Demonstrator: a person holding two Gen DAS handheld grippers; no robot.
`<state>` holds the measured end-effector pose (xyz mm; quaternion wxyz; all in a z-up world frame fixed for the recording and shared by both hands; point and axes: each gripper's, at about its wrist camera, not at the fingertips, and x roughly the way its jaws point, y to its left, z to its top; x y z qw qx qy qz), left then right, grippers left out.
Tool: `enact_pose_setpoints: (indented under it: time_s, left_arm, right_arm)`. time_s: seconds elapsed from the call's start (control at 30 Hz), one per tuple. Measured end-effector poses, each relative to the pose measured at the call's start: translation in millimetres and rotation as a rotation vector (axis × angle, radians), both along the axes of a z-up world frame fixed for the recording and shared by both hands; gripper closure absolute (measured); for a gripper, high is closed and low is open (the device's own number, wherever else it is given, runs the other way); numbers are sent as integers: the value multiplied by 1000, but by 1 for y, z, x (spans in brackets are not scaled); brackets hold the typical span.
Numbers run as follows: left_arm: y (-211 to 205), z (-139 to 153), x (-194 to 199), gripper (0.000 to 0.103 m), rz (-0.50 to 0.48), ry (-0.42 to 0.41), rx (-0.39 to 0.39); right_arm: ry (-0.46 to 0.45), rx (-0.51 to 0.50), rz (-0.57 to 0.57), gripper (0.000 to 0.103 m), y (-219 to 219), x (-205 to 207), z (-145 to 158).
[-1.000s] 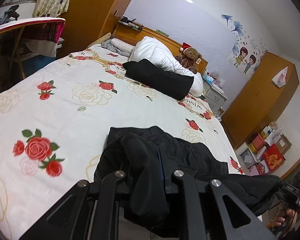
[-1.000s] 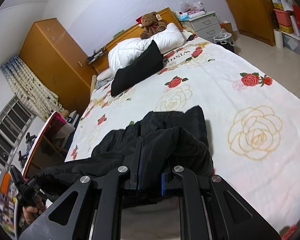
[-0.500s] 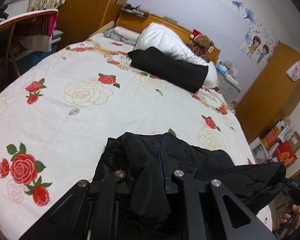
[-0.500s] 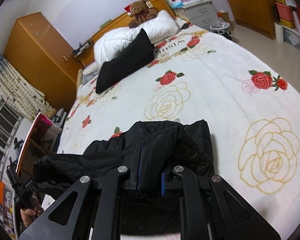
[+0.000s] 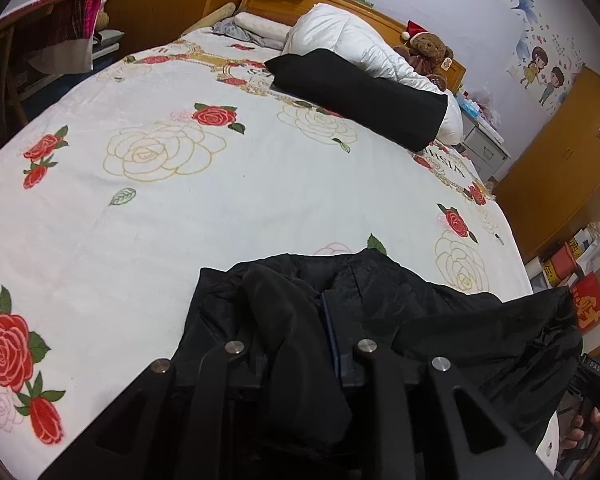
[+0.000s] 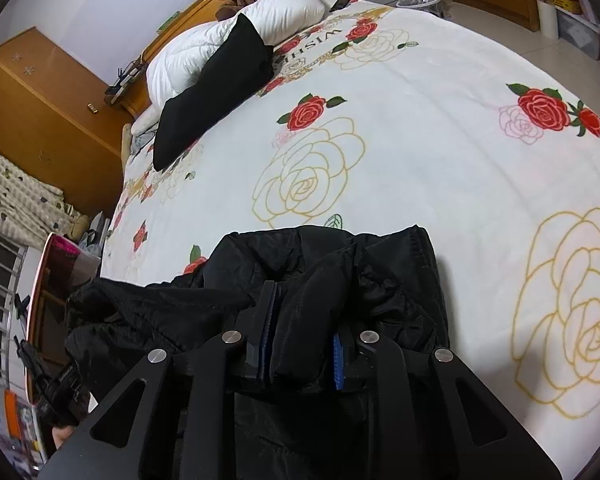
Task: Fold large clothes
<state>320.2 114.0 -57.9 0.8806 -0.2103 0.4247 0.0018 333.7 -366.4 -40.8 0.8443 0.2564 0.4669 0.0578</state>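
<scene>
While the black jacket [image 5: 400, 312] is lying bunched at the near edge of the rose-print bedspread [image 5: 220, 200], I'm clamping a thick fold of it in my left gripper [image 5: 296, 344], and my right gripper [image 6: 304, 340] is pinching another fold between its blue pads. Well beyond, a folded black garment [image 5: 360, 96] is leaning on the white duvet [image 5: 348, 40], teddy bear [image 5: 428, 48] behind.

Home bedroom: rose-print bed [image 5: 220, 200], teddy bear [image 5: 430, 50] (Santa-hatted), wooden wardrobe [image 6: 40, 112].
</scene>
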Motion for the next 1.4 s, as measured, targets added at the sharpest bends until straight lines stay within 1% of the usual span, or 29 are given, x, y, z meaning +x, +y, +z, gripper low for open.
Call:
enact_pose_setpoints:
  time_s: [0.07, 0.13, 0.2, 0.23, 0.27, 0.3, 0.37, 0.43, 0.5, 0.53, 0.57, 0.6, 0.63, 0.73, 0.77, 0.83, 0.9, 0.93, 1.0, 1.03, 1.1, 1.2, 1.23, 1.27, 1.3, 1.33, 1.4]
  left_arm:
    - [4, 0, 4, 78, -8, 13, -24]
    - [11, 6, 4, 73, -16, 19, -70]
    - [18, 15, 1, 63, -16, -9, -116]
    - [21, 20, -3, 61, -16, -25, -126]
    - [22, 23, -4, 57, -17, -31, -128]
    - [23, 26, -6, 54, -22, -35, -128]
    - [23, 31, -9, 52, -31, -39, -117]
    - [25, 39, -12, 48, -36, -54, -124]
    - [28, 48, -17, 35, -44, -93, -141]
    - [28, 52, -17, 31, -50, -108, -143]
    - [28, 55, -18, 23, -55, -123, -133]
    - [27, 58, -19, 21, -56, -135, -114]
    - [26, 62, -20, 20, -59, -150, -84]
    - [26, 65, -19, 20, -72, -158, -66]
    - [27, 66, -20, 20, -72, -163, -61]
    - [28, 64, -21, 20, -75, -169, -54]
    - [27, 53, -19, 19, -76, -140, -37]
    - [26, 46, -16, 19, -81, -116, -22]
    - [22, 28, -9, 19, -99, -59, -8]
    - [21, 16, -2, 20, -106, -15, -1]
    - [19, -1, 7, 20, -112, 35, 18]
    - [12, -17, 19, 20, -134, 75, 30]
    - [11, -19, 24, 22, -139, 79, 31]
    - [9, -20, 26, 38, -139, 76, 39]
    - [7, -19, 28, 61, -137, 69, 57]
    - [6, -17, 29, 66, -124, 60, 85]
    - [6, -16, 30, 74, -102, 34, 120]
  right_arm:
    - [3, 16, 1, 77, -2, 1, 2]
    - [-12, 23, 15, 74, -3, -2, 12]
    - [-35, 34, 36, 69, -3, -3, 23]
    - [-50, 44, 49, 61, -3, -4, 28]
    - [-62, 51, 58, 59, -3, -5, 32]
    - [-69, 56, 66, 58, -3, -6, 35]
    - [-74, 63, 81, 56, -2, -6, 41]
    - [-77, 70, 88, 55, -2, -6, 45]
    - [-74, 101, 98, 53, -4, -6, 46]
    - [-69, 131, 104, 47, -7, -4, 45]
    - [-65, 168, 107, 37, -10, -4, 43]
    - [-60, 188, 106, 32, -12, -3, 42]
    - [-56, 205, 104, 25, -15, -3, 40]
    - [-83, 202, 79, 25, -21, -6, 44]
    - [-105, 206, 65, 25, -23, -9, 47]
    - [-161, 157, 48, 25, -23, -15, 54]
    - [-173, 88, 69, 25, -18, -17, 52]
    - [-156, 38, 94, 25, -12, -14, 46]
    - [-120, -19, 128, 25, -4, -8, 33]
    - [-106, -51, 140, 25, -1, -4, 26]
    - [-83, -110, 157, 25, 3, 5, 15]
    - [-48, -147, 188, 25, 6, 21, 3]
    - [-37, -162, 191, 32, 7, 25, 1]
    - [-33, -193, 181, 72, 8, 29, 0]
    - [-23, -242, 166, 93, 10, 32, 0]
    - [-28, -265, 158, 96, 10, 33, 0]
    - [-51, -307, 147, 97, 12, 35, 1]
